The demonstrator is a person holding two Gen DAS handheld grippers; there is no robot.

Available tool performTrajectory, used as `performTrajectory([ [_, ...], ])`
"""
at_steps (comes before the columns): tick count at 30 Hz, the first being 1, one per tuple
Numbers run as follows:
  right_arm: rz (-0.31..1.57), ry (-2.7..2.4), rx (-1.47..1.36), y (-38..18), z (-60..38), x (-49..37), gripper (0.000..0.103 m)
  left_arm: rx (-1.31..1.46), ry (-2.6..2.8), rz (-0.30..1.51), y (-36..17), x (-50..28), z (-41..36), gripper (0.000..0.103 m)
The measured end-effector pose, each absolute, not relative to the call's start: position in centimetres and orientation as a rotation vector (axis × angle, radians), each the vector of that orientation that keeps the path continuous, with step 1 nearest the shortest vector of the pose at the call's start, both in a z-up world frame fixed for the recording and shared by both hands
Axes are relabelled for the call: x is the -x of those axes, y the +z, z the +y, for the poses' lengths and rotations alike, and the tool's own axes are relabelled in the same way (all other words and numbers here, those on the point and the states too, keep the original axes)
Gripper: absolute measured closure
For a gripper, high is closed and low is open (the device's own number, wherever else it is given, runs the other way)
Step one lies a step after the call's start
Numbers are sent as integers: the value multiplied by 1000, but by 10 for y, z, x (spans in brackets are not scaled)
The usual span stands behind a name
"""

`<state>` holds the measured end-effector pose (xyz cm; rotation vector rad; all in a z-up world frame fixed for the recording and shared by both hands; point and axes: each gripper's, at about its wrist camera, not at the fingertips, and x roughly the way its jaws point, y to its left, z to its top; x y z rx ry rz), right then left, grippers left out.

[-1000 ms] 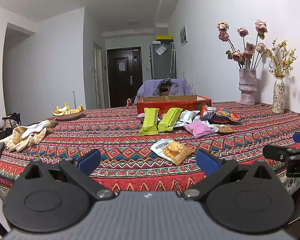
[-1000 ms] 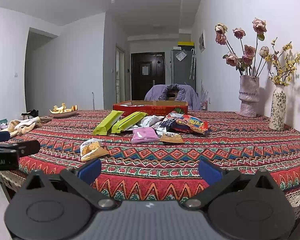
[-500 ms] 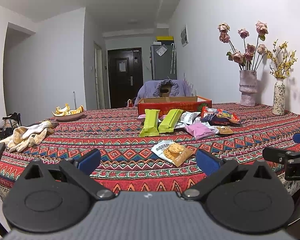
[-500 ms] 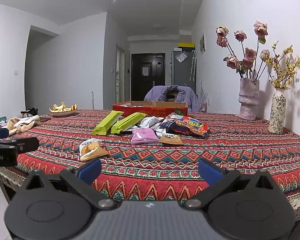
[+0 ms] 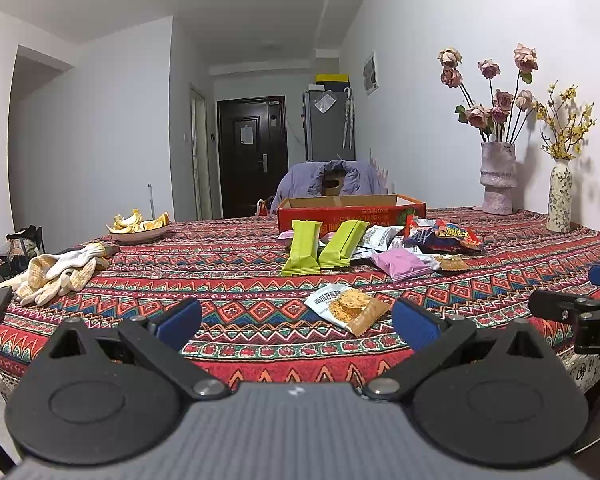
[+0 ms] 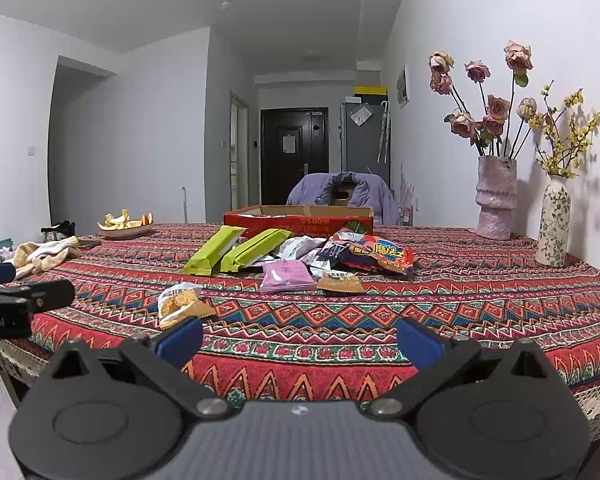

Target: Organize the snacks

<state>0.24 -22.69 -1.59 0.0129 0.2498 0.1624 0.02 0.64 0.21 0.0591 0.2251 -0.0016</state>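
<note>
Low in each wrist view, the left gripper (image 5: 296, 324) and the right gripper (image 6: 298, 338) stand spread wide with nothing between their blue pads. Mid-frame on the red zigzag-patterned tablecloth (image 5: 228, 276) lies the white-and-tan biscuit packet (image 5: 346, 307) (alone, nearest the grippers). Beyond it, two lime-green wrapped bars (image 5: 320, 246) and a heap of mixed snack packets (image 5: 420, 246) sit before the shallow red cardboard box (image 5: 350, 210).

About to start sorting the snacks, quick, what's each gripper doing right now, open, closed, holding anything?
Left gripper: open, holding nothing, at the table's near edge.
Right gripper: open, holding nothing, also at the near edge.
</note>
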Motion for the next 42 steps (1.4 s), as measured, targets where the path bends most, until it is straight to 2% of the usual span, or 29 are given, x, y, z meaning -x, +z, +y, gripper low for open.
performTrajectory([
  [15, 243, 158, -18, -9, -233, -9, 0, -44, -24, 251, 4, -8, 8, 0],
  [29, 319, 199, 22, -6, -234, -94, 1, 31, -82, 497, -13, -106, -4, 1],
  [30, 327, 201, 23, -5, -235, -101, 1, 39, -83, 510, -13, -117, -7, 3],
  [32, 347, 201, 21, -4, -236, -114, 1, 52, -78, 560, -14, -139, -12, 16],
  [35, 387, 204, 12, -4, -241, -135, 3, 84, -70, 625, -17, -166, -15, 25],
  [39, 444, 213, -2, -5, -247, -166, 6, 80, -75, 660, -19, -193, -20, 34],
  [42, 481, 226, -7, -8, -249, -192, 10, 68, -78, 658, -19, -212, -25, 35],
])
